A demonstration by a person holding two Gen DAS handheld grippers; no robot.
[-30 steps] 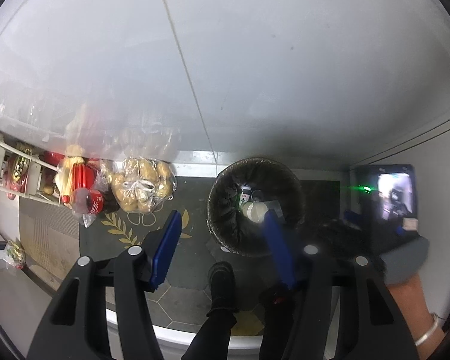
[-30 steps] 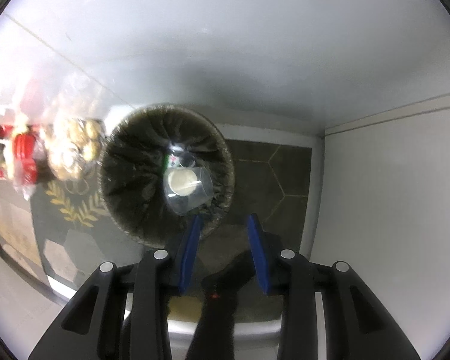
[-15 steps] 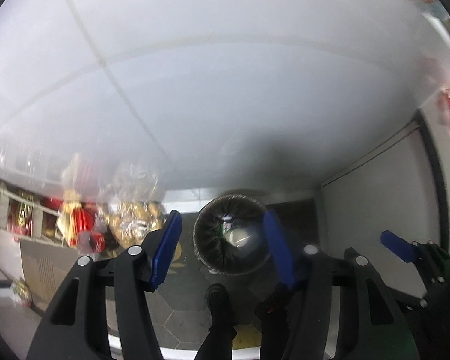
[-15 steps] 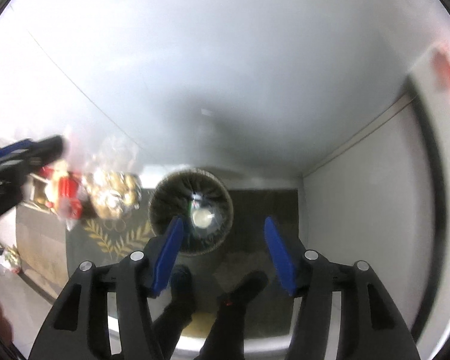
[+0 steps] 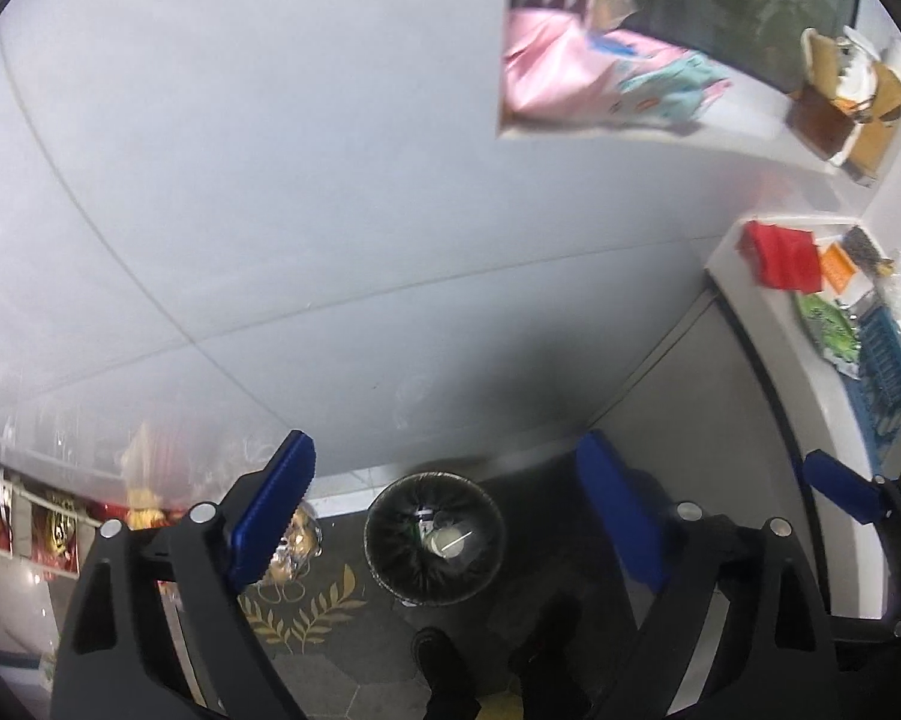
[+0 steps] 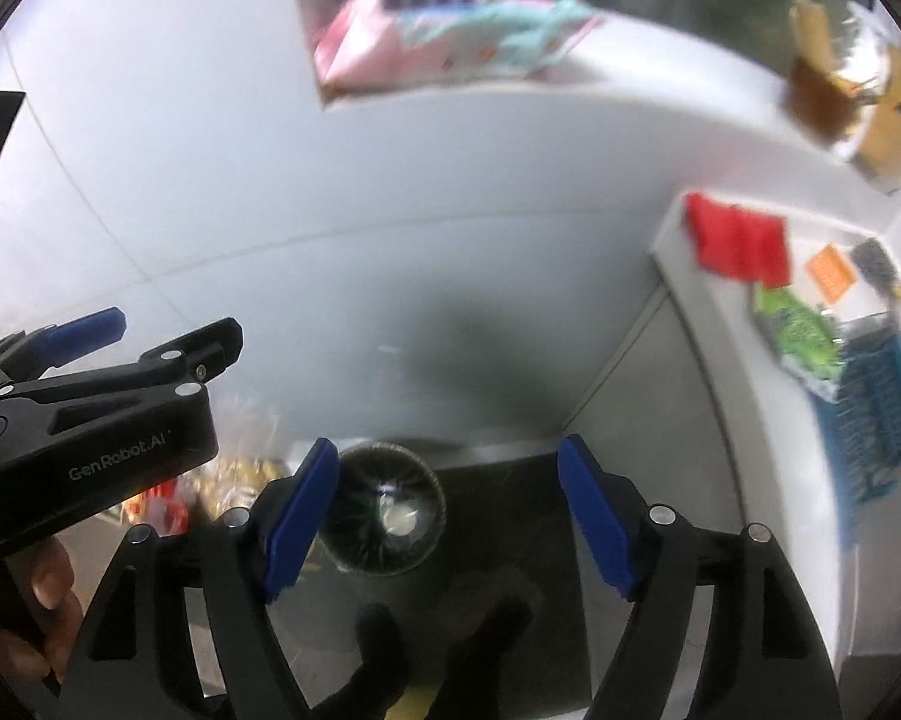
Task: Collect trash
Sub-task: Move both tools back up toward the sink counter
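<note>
Black-lined trash bin on the floor holds a cup; more litter lies along the counter edge. Left gripper and right gripper are opening, empty; approach wrappers squarely.

Soft, even indoor light washes the pale wall to a hazy grey with a dark shadow patch low on it above the dim floor, while fisheye bending curves every edge into a black rim and motion blur smears the shelf items, worst in the right wrist view.
</note>
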